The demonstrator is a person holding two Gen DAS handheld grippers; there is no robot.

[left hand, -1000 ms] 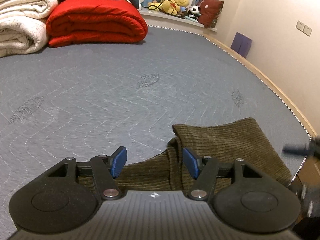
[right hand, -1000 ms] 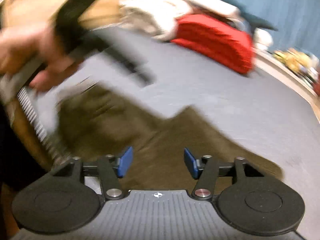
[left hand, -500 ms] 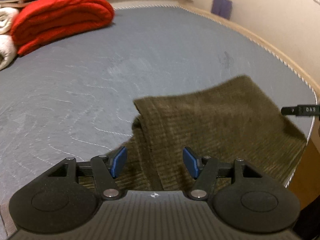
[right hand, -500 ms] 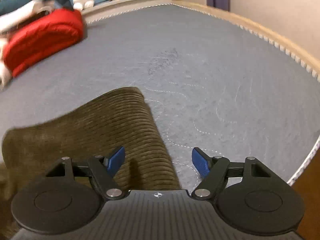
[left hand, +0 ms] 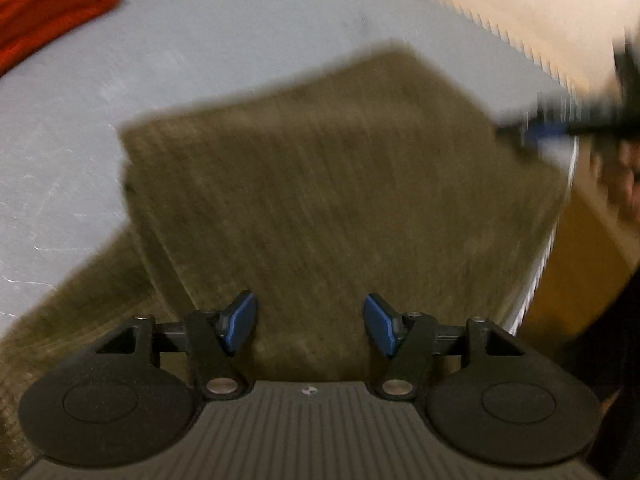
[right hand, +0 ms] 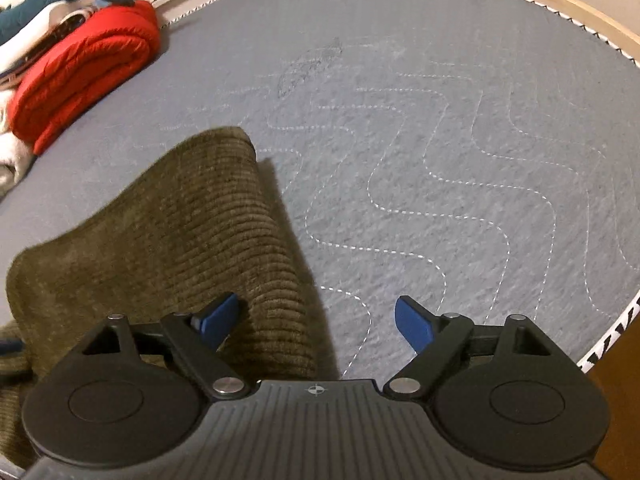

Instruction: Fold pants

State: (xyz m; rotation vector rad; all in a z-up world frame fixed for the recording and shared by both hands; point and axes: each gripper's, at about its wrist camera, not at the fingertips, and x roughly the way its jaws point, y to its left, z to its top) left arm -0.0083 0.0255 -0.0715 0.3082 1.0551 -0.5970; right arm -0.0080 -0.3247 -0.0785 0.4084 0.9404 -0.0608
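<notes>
Olive corduroy pants (right hand: 168,248) — folded, ribbed, flat on grey mattress (right hand: 440,140).

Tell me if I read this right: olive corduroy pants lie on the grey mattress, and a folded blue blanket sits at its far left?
Not quite. The folded blanket is red, not blue, as the right wrist view shows. The rest holds: the olive corduroy pants lie on the grey mattress, and the blanket sits at its far left.

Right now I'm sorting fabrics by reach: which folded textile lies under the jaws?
The olive corduroy pants, spread directly beneath both open grippers; the red folded blanket sits far off at the mattress edge.
</notes>
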